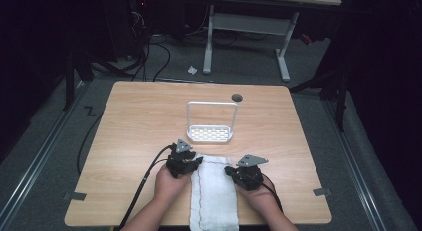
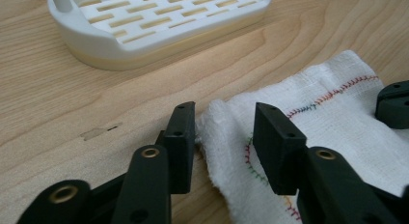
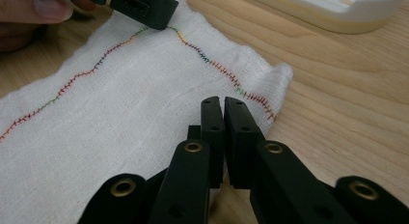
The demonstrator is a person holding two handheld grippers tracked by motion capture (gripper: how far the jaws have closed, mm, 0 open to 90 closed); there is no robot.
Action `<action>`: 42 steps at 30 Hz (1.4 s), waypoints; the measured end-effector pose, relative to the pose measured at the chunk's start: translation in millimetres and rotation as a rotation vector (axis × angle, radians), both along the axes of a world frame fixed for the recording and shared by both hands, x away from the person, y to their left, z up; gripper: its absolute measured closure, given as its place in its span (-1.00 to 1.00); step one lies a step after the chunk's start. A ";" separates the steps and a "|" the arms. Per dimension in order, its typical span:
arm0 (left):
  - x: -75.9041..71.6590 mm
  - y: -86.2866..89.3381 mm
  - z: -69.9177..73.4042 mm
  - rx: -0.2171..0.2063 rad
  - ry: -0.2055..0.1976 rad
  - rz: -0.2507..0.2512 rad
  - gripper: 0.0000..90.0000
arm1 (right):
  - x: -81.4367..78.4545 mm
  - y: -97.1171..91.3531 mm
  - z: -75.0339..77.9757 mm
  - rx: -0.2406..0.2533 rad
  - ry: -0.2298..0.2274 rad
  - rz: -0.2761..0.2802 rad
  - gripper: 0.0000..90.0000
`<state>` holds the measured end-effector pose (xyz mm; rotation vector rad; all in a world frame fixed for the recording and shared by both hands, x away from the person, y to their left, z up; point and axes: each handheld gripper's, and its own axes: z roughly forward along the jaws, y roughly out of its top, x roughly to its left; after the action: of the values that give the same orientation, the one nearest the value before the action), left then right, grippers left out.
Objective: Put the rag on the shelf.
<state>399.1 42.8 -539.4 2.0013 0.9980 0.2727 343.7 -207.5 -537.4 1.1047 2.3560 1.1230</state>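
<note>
My left claw (image 2: 224, 132) stands released, its two black jaws apart with the bunched left edge of the white cloth (image 2: 318, 118) rising between them; one pad sits just beside the fold, the other hangs over the cloth, and neither presses on it. My right claw (image 3: 223, 119) is clenched, jaws drawn nearly together over the cloth's right edge, close to its far right corner; whether a fold of fabric is pinched between them I cannot tell. From above, my left claw (image 1: 185, 161) and my right claw (image 1: 245, 172) flank the cloth (image 1: 215, 191), one at each long side, near its far end. The cloth is a long strip with multicoloured stitching along its border, lying at the middle of the tabletop's near edge and running out over that edge. Just beyond its far end, toward the centre of the wooden tabletop (image 1: 129, 121), stands a white slotted tray (image 1: 210, 134) with a tall hoop handle. A small dark round hole (image 1: 237, 97) sits near the far edge.
</note>
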 end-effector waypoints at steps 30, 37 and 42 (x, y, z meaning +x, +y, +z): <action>-4.8 11.4 -1.6 -0.047 0.052 0.002 0.82 | 42.1 -7.8 5.9 0.088 0.103 -0.134 0.31; -4.5 12.5 -1.9 -0.054 0.058 0.004 0.80 | 36.9 3.0 3.1 0.032 0.074 -0.083 0.38; -4.8 12.6 -2.0 -0.061 0.063 0.007 0.80 | 34.5 5.3 1.5 0.045 0.073 -0.063 0.63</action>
<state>394.3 55.4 -541.4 1.9616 1.0412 0.1822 378.2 -202.2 -535.9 1.2473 2.3435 1.1376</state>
